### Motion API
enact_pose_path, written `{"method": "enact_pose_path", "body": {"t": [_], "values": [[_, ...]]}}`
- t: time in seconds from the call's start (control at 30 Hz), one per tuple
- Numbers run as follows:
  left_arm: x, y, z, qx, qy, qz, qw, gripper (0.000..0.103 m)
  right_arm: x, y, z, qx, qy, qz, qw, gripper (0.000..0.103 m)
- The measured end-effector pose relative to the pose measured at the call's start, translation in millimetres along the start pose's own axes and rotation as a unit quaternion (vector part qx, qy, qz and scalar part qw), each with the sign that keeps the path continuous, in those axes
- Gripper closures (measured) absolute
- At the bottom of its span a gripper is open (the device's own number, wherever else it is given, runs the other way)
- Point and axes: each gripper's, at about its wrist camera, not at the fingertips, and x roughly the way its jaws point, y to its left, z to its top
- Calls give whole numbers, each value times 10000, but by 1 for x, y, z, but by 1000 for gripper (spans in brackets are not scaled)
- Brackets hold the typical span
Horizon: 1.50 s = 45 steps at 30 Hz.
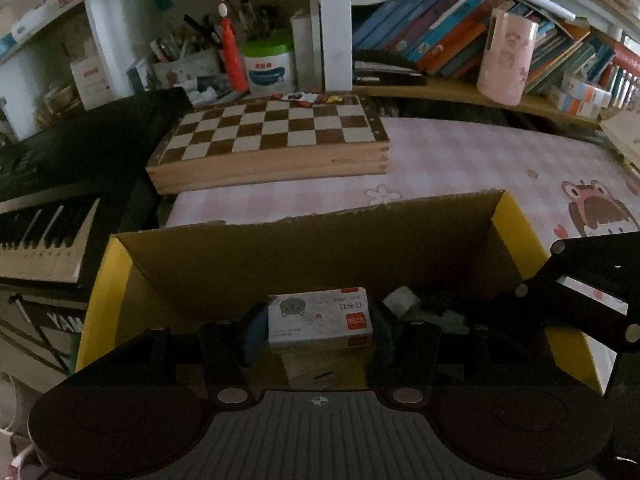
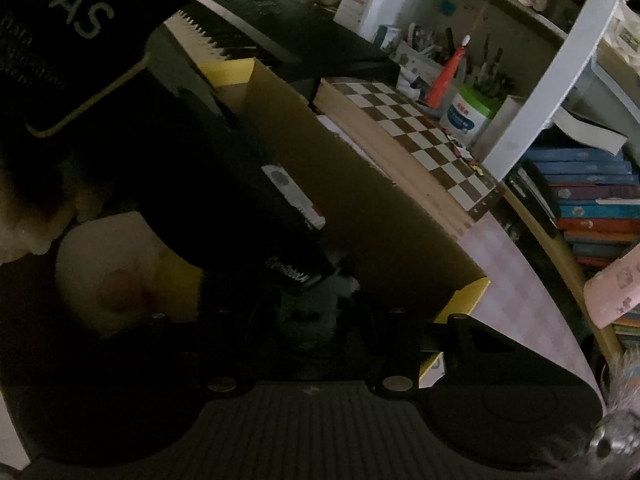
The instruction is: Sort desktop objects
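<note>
Brown-and-cream chequered chessboard [image 1: 272, 128], pink gingham desk mat [image 1: 460, 160], yellow-edged brown cardboard box [image 1: 304, 252], red tassel [image 1: 233, 56].

Left gripper [image 1: 320, 326] points steeply down, fingers [image 1: 256, 332] clamping a small box; right gripper [image 2: 308, 320] angles down, its grip unclear.

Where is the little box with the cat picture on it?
In the left wrist view, the little cat box sits low and centre, between the left gripper's fingers, inside the cardboard box, left of a small white lump.

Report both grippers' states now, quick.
Left gripper: jaws closed on the small staples box, over the cardboard box.
Right gripper: too dark; cannot tell if open or holding anything.
</note>
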Motion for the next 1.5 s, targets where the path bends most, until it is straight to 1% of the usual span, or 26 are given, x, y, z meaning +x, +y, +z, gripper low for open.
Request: {"method": "enact_pose_path", "body": {"t": [0.07, 0.1, 0.13, 0.23, 0.3, 0.4, 0.47, 0.7, 0.8, 1.1, 1.3, 1.43, 1.5], "values": [[-1, 0, 0, 26, -55, -18, 10000, 43, -2, -1, -1, 49, -45, -23, 10000, 62], [-4, -1, 0, 49, -110, 0, 9999, 36, -4, -1, -1, 60, -84, -22, 9999, 62], [-7, -2, -1, 76, -180, 43, 9998, 31, -6, -1, -2, 50, -113, -11, 9999, 60], [-17, -6, -3, 186, -328, 61, 9993, 28, -14, 0, -4, 50, -224, -83, 9997, 56], [-28, -9, -6, 237, -465, 76, 9986, 23, -20, 0, -5, 99, -287, -123, 9995, 55], [-43, -13, -9, 312, -685, 138, 9971, 21, -31, -2, -9, 250, -373, -217, 9988, 55], [-54, -15, -11, 314, -837, 167, 9959, 18, -41, -3, -12, 370, -481, -259, 9978, 55], [-100, -20, -28, 238, -1386, 178, 9899, 15, -80, 0, -23, 897, -874, -537, 9907, 53], [-120, -23, -38, 156, -1585, 180, 9871, 12, -97, 4, -32, 1115, -1016, -686, 9862, 53], [-177, -31, -85, -10, -2097, 314, 9773, 11, -153, 22, -68, 1838, -1391, -1121, 9666, 53], [-205, -37, -120, -193, -2273, 356, 9730, 10, -186, 44, -95, 2147, -1526, -1301, 9559, 53], [-214, -43, -142, -229, -2302, 389, 9721, 10, -205, 58, -113, 2416, -1595, -1413, 9467, 53], [-216, -48, -153, -227, -2293, 417, 9722, 10, -214, 65, -123, 2575, -1616, -1469, 9413, 51]]}}
